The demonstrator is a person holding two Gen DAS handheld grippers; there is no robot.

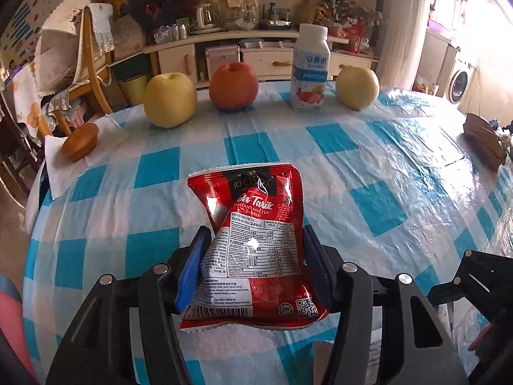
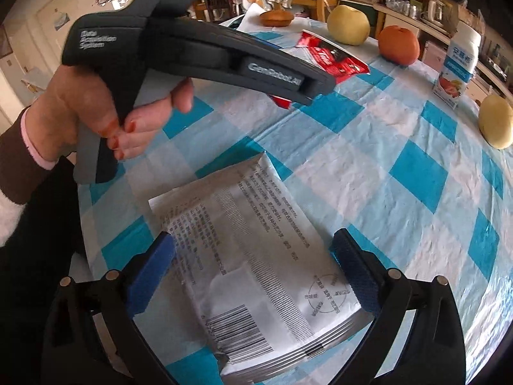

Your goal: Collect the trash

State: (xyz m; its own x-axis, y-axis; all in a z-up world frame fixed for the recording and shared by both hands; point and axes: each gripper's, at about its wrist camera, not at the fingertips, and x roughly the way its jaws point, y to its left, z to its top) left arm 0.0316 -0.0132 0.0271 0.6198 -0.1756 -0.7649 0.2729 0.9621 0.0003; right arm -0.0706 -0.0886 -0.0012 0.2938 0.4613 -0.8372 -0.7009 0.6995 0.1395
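A red instant milk tea packet (image 1: 256, 250) lies between the fingers of my left gripper (image 1: 255, 240), which press its sides; it looks lifted off the checked tablecloth (image 1: 368, 173). In the right wrist view the same packet (image 2: 333, 59) sticks out past the left gripper's body (image 2: 205, 54). My right gripper (image 2: 253, 250) is open around a white and silver printed pouch (image 2: 256, 256) that lies flat on the cloth; its fingers stand on either side without touching it.
At the table's far edge stand two yellow apples (image 1: 170, 99) (image 1: 357, 86), an orange fruit (image 1: 234, 85) and a white milk carton (image 1: 309, 67). A brown cake on a white napkin (image 1: 80, 141) sits at the left. A wooden chair (image 1: 86, 64) and cluttered cabinets stand behind.
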